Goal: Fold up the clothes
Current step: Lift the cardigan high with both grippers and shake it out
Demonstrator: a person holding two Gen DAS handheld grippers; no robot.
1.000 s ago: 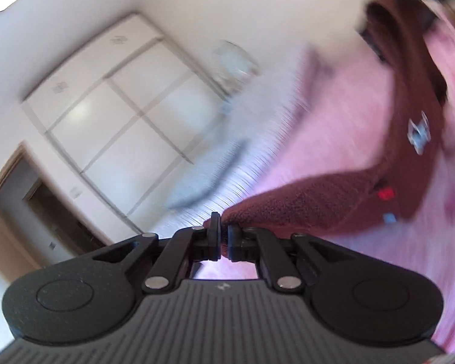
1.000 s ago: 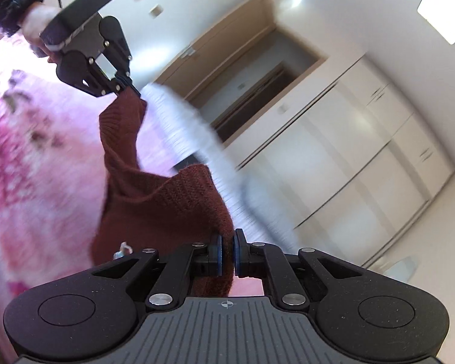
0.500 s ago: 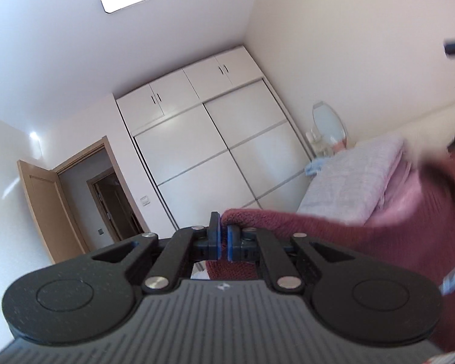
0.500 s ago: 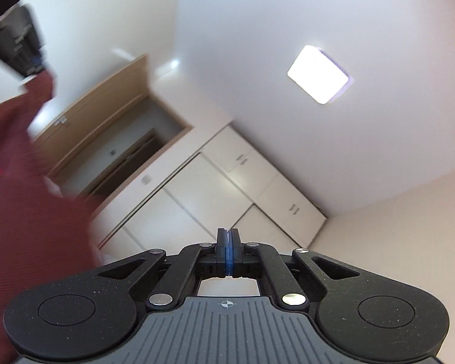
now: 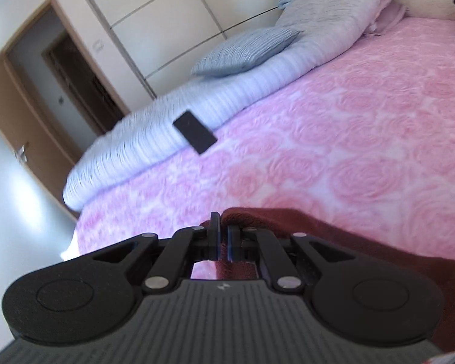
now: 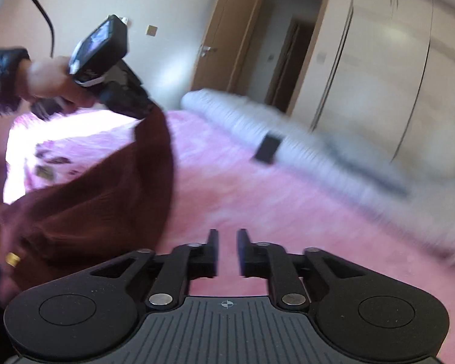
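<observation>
A dark red knit sweater (image 5: 364, 242) hangs from my left gripper (image 5: 223, 238), whose jaws are shut on its edge. In the right wrist view the same sweater (image 6: 106, 194) drapes down from the left gripper (image 6: 142, 112), held up at the left by a hand (image 6: 45, 79) in a dark sleeve. My right gripper (image 6: 227, 239) is open with nothing between its fingers, above the pink bedspread (image 6: 257, 206), right of the hanging sweater.
The pink rose-patterned bedspread (image 5: 348, 115) covers the bed. A rolled white-blue duvet (image 5: 197, 115) lies along its far side with a small black flat object (image 5: 194, 133) on it and a pillow (image 5: 245, 51). White wardrobes (image 6: 394, 60) and a door (image 6: 227, 30) stand behind.
Both grippers have swung down from pointing at the ceiling to pointing at the bed. The right gripper has opened and no longer holds the sweater; the left still grips it.
</observation>
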